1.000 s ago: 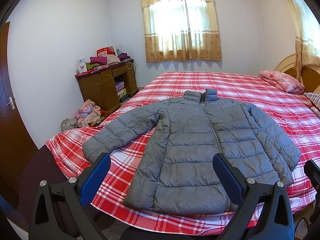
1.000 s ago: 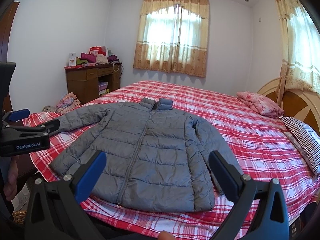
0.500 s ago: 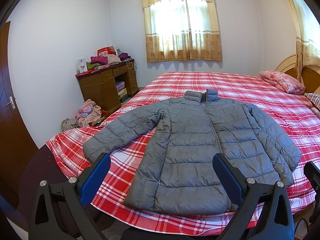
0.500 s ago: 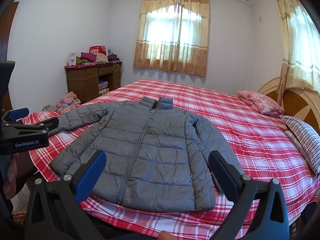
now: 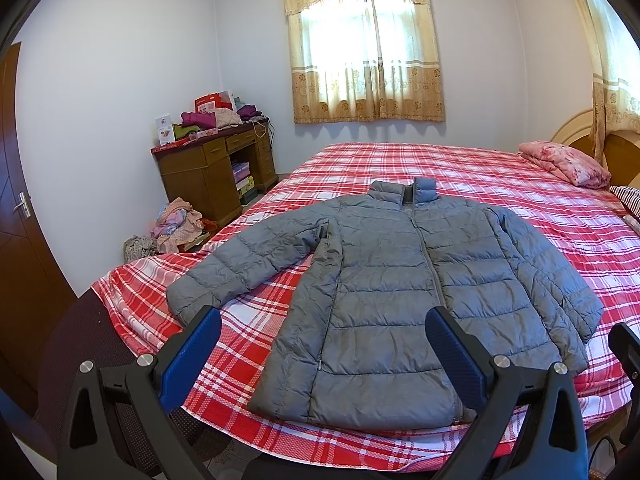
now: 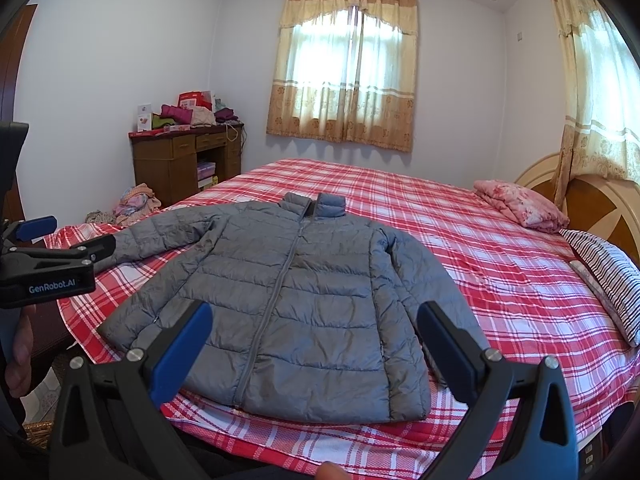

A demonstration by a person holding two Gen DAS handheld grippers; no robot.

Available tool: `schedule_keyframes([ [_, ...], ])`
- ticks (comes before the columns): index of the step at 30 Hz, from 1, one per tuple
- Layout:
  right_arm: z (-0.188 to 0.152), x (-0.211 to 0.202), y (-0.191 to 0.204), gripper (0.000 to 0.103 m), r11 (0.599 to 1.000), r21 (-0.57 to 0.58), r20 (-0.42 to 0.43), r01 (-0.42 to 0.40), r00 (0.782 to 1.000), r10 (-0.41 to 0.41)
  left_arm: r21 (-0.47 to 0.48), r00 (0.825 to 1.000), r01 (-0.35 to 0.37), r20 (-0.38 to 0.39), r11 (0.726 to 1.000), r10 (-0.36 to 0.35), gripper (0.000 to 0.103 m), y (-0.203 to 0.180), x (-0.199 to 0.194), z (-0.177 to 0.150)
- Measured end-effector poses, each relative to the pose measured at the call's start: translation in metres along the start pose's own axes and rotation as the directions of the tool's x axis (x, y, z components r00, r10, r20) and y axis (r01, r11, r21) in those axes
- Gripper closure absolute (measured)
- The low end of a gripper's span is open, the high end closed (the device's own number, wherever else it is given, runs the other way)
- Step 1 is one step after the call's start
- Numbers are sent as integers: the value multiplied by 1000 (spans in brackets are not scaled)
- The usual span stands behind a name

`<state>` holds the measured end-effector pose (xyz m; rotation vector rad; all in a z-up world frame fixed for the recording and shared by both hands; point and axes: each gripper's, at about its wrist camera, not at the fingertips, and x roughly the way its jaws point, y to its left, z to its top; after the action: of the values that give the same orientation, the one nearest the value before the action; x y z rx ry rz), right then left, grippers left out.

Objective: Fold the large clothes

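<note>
We held both grippers above the near edge of the bed [image 5: 460, 168], neither one touching anything. The left gripper [image 5: 324, 334] had its 2 blue-padded fingers [image 5: 192, 354] spread wide apart, with nothing between them. The right gripper [image 6: 314, 330] was the same, its fingers [image 6: 182, 350] spread wide and holding nothing. In the right wrist view we could also see the left gripper from the side at the left border, with part of a hand [image 6: 20, 354] below it.

The grey puffer jacket [image 5: 404, 292] lay flat and face up on the red plaid bedspread [image 6: 500, 256], zipped, its collar [image 5: 404, 190] toward the window [image 5: 366, 40] and its hem near the edge closest to us. 1 sleeve [image 5: 248, 264] stretched out toward the bed's corner; the other sleeve [image 5: 548, 272] lay alongside the body.

A pink folded quilt [image 5: 564, 162] sat near the headboard [image 6: 600, 196]. A wooden surface [image 5: 212, 168] against the far wall carried piled clothes and boxes, and more clothes [image 5: 176, 220] lay heaped on the floor beside it
</note>
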<state>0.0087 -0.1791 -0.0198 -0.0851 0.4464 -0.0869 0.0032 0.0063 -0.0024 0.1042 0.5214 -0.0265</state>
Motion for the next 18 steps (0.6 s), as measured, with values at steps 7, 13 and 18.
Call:
schedule_keyframes([
  [7, -5, 4, 2, 0, 1000, 3, -8, -10, 1000, 10, -1, 1000, 0, -3, 1000, 0, 1, 3, 2, -1],
  [13, -5, 4, 3, 0, 1000, 3, -12, -12, 1000, 12, -1, 1000, -1, -5, 1000, 1, 1, 4, 3, -1],
  [18, -3, 5, 3, 0, 1000, 2, -14, -22, 1000, 22, -3, 1000, -1, -9, 1000, 1, 1, 5, 6, -2],
])
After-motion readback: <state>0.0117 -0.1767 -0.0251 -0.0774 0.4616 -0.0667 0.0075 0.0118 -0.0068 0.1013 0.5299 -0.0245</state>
